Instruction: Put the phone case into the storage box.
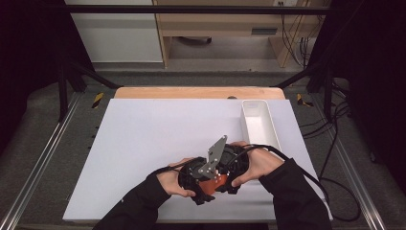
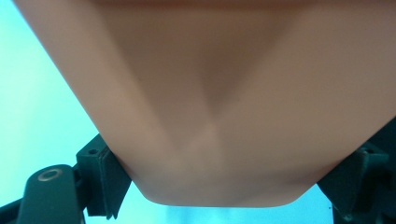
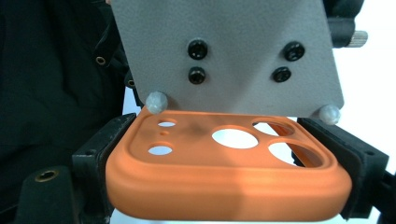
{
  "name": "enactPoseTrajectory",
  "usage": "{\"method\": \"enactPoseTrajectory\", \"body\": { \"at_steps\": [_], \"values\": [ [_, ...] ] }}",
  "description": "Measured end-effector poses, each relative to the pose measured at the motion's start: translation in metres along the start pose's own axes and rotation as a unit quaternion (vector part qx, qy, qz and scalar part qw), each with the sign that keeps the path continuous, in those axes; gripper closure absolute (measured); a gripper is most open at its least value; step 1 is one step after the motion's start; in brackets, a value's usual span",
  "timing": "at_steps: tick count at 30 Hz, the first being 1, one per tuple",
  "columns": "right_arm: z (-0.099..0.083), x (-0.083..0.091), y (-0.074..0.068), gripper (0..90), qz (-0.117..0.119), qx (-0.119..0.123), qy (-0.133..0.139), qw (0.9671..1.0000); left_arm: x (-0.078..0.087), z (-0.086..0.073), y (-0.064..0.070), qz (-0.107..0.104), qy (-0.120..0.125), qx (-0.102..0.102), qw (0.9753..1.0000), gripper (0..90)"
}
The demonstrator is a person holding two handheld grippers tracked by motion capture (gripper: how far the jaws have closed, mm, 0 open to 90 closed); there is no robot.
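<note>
An orange phone case [image 3: 224, 186] with round camera holes lies flat between the two black jaws of my right gripper [image 3: 229, 158], which press on its two sides. The same case [image 2: 219, 116] shows very close and blurred in the left gripper view, wedged between the jaws of my left gripper [image 2: 229, 177]. In the high view both hands hold the left gripper [image 1: 197, 184] and the right gripper [image 1: 234, 167] tight together near the table's front edge, with the case [image 1: 213, 184] between them. The left gripper's grey plate [image 3: 224, 51] stands just behind the case.
A white sheet [image 1: 153, 134] covers the table. A long white tray [image 1: 245, 120] stands at the right, just beyond my right hand. Black cables [image 1: 335, 187] trail off the table's right side. Metal rails run along both sides.
</note>
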State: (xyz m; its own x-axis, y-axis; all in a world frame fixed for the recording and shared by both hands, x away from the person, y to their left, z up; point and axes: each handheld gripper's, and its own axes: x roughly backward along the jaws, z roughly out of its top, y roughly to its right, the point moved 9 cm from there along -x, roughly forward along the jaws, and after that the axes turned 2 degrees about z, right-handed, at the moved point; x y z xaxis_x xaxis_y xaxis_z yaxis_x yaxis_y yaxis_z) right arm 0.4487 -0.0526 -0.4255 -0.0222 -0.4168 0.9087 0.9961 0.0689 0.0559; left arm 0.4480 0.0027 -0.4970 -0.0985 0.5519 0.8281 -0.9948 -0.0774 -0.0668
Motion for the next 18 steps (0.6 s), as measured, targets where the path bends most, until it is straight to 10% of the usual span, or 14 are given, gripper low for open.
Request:
{"method": "enactPoseTrajectory", "body": {
  "at_steps": [18],
  "values": [
    [0.0065, 0.0036, 0.0029, 10.3, -0.009, -0.012, 0.034, 0.9993, 0.0030, 0.0012, -0.0048, 0.018, 0.018, 0.001, 0.9997, 15.7]
  ]
}}
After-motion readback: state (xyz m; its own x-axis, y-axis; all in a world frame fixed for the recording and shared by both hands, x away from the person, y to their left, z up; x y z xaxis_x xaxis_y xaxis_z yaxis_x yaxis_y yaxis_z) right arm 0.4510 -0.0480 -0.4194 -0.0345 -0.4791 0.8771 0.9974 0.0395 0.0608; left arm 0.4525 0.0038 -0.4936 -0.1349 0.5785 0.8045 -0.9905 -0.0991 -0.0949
